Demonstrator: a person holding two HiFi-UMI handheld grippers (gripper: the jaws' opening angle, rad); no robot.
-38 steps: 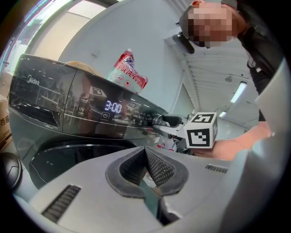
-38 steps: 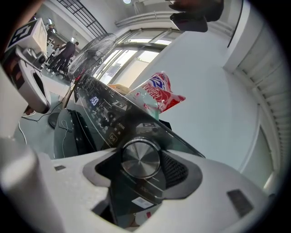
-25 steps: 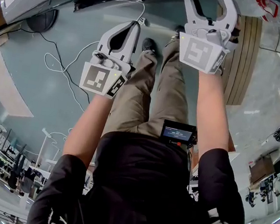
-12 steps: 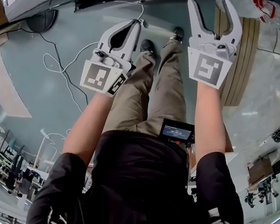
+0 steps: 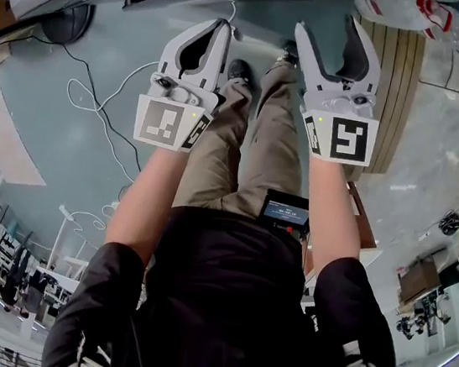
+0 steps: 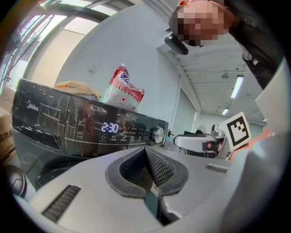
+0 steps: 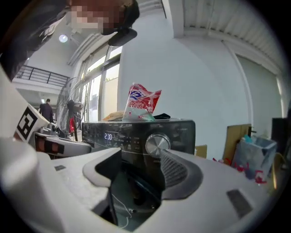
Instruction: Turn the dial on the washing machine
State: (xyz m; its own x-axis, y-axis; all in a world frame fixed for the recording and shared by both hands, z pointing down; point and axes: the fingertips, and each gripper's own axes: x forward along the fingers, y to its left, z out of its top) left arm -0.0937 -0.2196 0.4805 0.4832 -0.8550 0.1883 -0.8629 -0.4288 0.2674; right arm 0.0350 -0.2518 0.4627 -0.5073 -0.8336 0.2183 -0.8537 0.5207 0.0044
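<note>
Washing machine [image 7: 182,132] lower front is hidden; right gripper [image 7: 138,157], rolled since earlier, gapes empty before the dial [image 7: 157,144]; left gripper [image 6: 145,151] closed, empty.

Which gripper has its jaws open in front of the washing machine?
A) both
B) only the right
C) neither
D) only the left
B: the right gripper stands open, with the dial seen just beyond it, while the left gripper is closed at the tips.
</note>
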